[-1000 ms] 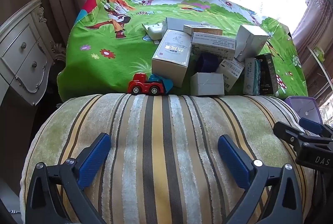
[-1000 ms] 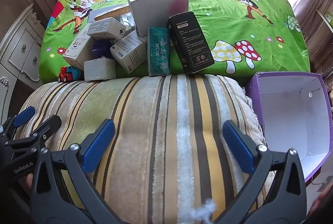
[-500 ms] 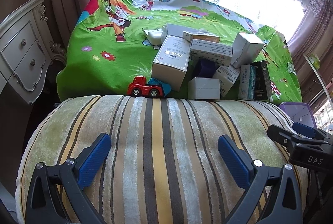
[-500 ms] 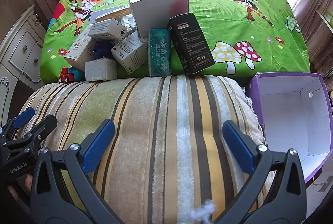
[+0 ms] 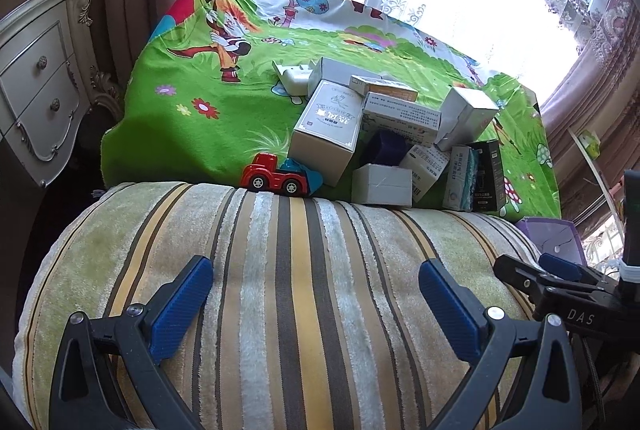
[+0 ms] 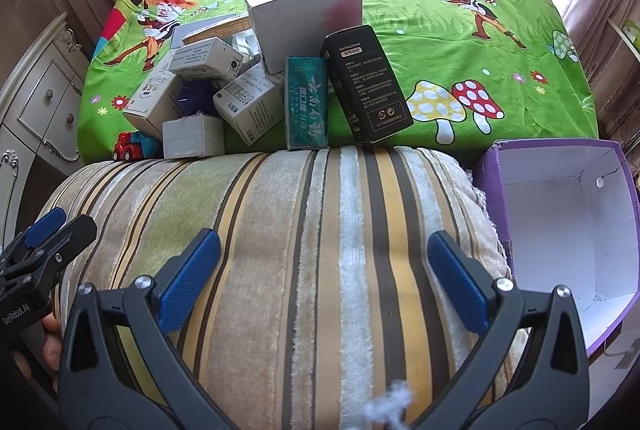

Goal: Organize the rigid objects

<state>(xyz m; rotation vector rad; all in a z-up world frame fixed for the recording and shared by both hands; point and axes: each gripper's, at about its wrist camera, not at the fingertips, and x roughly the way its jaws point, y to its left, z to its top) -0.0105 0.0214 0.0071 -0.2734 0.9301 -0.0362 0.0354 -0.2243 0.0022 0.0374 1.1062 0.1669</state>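
Left gripper point(image 5: 316, 306) and right gripper point(image 6: 324, 280), both spread wide and holding nothing, over a striped plush cushion point(image 6: 304, 238); beyond it, a heap of cardboard cartons point(image 6: 256, 70) and a red toy truck point(image 5: 276, 176) on a green cartoon-print cloth point(image 5: 208, 134); purple open-topped box point(image 6: 568, 226) at right.

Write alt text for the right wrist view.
The open right gripper hovers over a striped cushion, holding nothing. Beyond it, a pile of boxes and a toy truck sit on a green cartoon sheet; an empty purple box stands at right.
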